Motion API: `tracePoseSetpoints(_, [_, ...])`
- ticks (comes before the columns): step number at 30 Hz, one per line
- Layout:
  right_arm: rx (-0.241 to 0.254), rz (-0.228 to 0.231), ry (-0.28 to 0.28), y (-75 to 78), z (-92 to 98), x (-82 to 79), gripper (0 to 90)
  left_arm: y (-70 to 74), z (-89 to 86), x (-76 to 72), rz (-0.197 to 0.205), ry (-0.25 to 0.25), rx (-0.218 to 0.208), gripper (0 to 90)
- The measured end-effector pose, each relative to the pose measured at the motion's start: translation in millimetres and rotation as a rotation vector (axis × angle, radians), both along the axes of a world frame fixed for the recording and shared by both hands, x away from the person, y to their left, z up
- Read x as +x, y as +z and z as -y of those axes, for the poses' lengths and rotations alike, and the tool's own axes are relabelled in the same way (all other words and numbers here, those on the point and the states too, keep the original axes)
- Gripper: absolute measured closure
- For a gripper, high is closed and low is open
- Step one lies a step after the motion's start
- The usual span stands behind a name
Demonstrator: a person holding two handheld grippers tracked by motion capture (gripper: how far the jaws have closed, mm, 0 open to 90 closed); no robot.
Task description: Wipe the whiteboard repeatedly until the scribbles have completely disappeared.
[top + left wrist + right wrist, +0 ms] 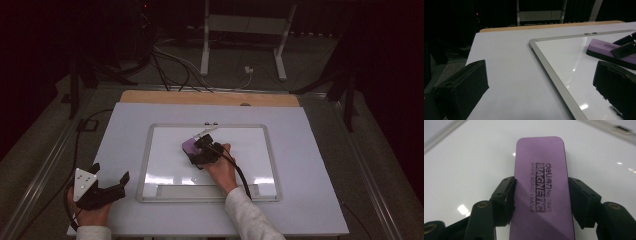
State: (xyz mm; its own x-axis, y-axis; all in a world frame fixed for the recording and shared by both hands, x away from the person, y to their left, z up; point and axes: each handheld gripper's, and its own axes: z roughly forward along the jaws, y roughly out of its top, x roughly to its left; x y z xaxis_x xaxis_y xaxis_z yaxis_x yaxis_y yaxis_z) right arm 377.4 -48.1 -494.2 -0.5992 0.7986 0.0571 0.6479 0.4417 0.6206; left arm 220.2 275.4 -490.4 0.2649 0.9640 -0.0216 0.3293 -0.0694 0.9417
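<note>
Eraser [541,187] pinched in right claw [541,195], its near end cut off; left claw [541,85] spread.

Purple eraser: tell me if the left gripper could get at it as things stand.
Probably not cleanly: the right gripper is clamped on the purple eraser, covering its sides. The left gripper rests open off the whiteboard.

— What carries it all?
— A pale counter [125,150], flat, with a strip of bare wood [150,96] along its far edge.
— And directly on it?
— A silver-framed whiteboard [145,165], lying flat near the middle. The left claw [111,181] rests at the near left corner, probably touching the surface; dim light, hard to confirm.
</note>
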Motion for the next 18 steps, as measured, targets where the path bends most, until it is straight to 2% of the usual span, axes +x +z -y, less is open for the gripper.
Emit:
tracePoseSetpoints(3, [-0.002,0.009,-0.082,-0.6,8.6,6.8,41.3,-0.1,-0.5,-0.1,0.0,0.0,-0.003,0.6])
tracePoseSetpoints(7, [-0.03,0.026,-0.184,-0.1,23.1,14.2,41.3,-0.3,-1.4,-0.1,0.0,0.002,-0.005,0.6])
tracePoseSetpoints(10, [-0.026,0.02,-0.229,-0.1,31.1,18.5,41.3,-0.1,-0.5,0.0,0.0,0.001,-0.003,0.6])
tracePoseSetpoints(13, [-0.03,0.023,-0.225,0.1,28.1,17.3,41.3,-0.3,0.5,0.9,-0.003,-0.004,0.003,0.6])
tracePoseSetpoints(16, [-0.001,0.006,-0.166,-0.7,18.8,13.7,41.2,-0.5,1.4,1.2,-0.005,-0.005,0.005,0.6])
tracePoseSetpoints(18, [-0.001,0.013,-0.114,-1.0,9.1,9.6,41.2,-0.5,1.4,1.3,-0.005,-0.005,0.005,0.6])
